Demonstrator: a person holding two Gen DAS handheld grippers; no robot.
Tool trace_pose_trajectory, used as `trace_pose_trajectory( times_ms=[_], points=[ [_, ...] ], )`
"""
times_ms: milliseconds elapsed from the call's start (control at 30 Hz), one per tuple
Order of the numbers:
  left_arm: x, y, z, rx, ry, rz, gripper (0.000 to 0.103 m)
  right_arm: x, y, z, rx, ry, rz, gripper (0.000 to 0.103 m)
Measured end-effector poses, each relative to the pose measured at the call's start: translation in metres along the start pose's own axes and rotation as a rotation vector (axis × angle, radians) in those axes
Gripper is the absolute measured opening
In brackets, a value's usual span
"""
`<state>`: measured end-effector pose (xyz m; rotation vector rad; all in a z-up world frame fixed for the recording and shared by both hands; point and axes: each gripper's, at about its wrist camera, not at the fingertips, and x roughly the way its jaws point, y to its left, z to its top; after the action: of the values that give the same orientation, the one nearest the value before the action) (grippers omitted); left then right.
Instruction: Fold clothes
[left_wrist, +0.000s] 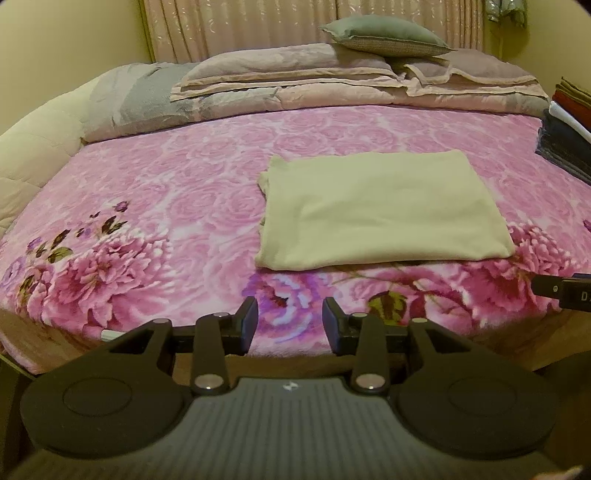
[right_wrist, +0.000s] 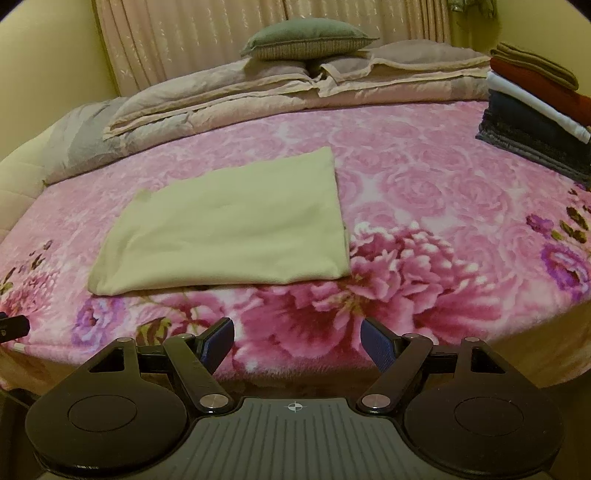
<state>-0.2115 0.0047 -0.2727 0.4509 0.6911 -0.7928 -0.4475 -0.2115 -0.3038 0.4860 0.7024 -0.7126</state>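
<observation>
I hold both tools back at the near edge of the bed, above the pink floral blanket (left_wrist: 177, 192), and neither one touches any cloth. My left gripper (left_wrist: 290, 319) has its jaws apart with nothing between them; my right gripper (right_wrist: 297, 341) stands wider, also with nothing in it. The pale yellow garment (left_wrist: 380, 210) lies in front of me on the blanket as a flat, neat rectangle, its layered edges showing at the left side, so I judge it is already folded. At the far right a stack of folded clothes (right_wrist: 535, 110) sits near the bed edge, probably the place for finished pieces. Behind, a folded quilt (right_wrist: 229, 99) and a green cushion (right_wrist: 306, 37) rest by the curtain.
</observation>
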Motion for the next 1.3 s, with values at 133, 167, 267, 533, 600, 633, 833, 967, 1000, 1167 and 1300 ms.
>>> trace_pose_trajectory(
  times_ms=[133, 167, 267, 533, 600, 633, 833, 967, 1000, 1167, 1300],
  points=[
    [0.011, -0.004, 0.001, 0.008, 0.019, -0.01, 0.036, 0.008, -0.005, 0.0, 0.015, 0.019, 0.002, 0.078],
    [0.014, -0.004, 0.002, 0.009, 0.026, -0.013, 0.036, 0.011, -0.006, 0.001, 0.02, 0.026, 0.001, 0.078],
    [0.026, -0.006, 0.002, 0.007, 0.042, -0.026, 0.036, 0.021, -0.011, 0.001, 0.033, 0.045, -0.002, 0.078],
    [0.055, 0.02, 0.007, -0.141, -0.055, -0.238, 0.017, 0.036, -0.031, 0.01, 0.088, -0.011, 0.029, 0.078],
    [0.065, 0.027, 0.011, -0.172, -0.087, -0.267, 0.014, 0.04, -0.039, 0.015, 0.124, -0.045, 0.059, 0.078],
    [0.072, 0.031, 0.013, -0.186, -0.1, -0.277, 0.014, 0.043, -0.043, 0.017, 0.147, -0.062, 0.088, 0.077],
    [0.123, 0.043, 0.023, -0.237, -0.116, -0.28, 0.014, 0.079, -0.058, 0.026, 0.226, -0.027, 0.16, 0.049],
    [0.17, 0.048, 0.016, -0.241, 0.007, -0.212, 0.014, 0.106, -0.065, 0.031, 0.264, 0.031, 0.182, 0.049],
    [0.172, 0.051, 0.016, -0.246, 0.015, -0.219, 0.014, 0.108, -0.069, 0.03, 0.281, 0.039, 0.193, 0.049],
    [0.161, 0.066, 0.025, -0.285, -0.005, -0.294, 0.014, 0.13, -0.095, 0.047, 0.4, 0.051, 0.265, 0.066],
    [0.168, 0.085, 0.039, -0.374, -0.021, -0.378, 0.016, 0.15, -0.117, 0.063, 0.5, 0.058, 0.326, 0.083]
  ],
)
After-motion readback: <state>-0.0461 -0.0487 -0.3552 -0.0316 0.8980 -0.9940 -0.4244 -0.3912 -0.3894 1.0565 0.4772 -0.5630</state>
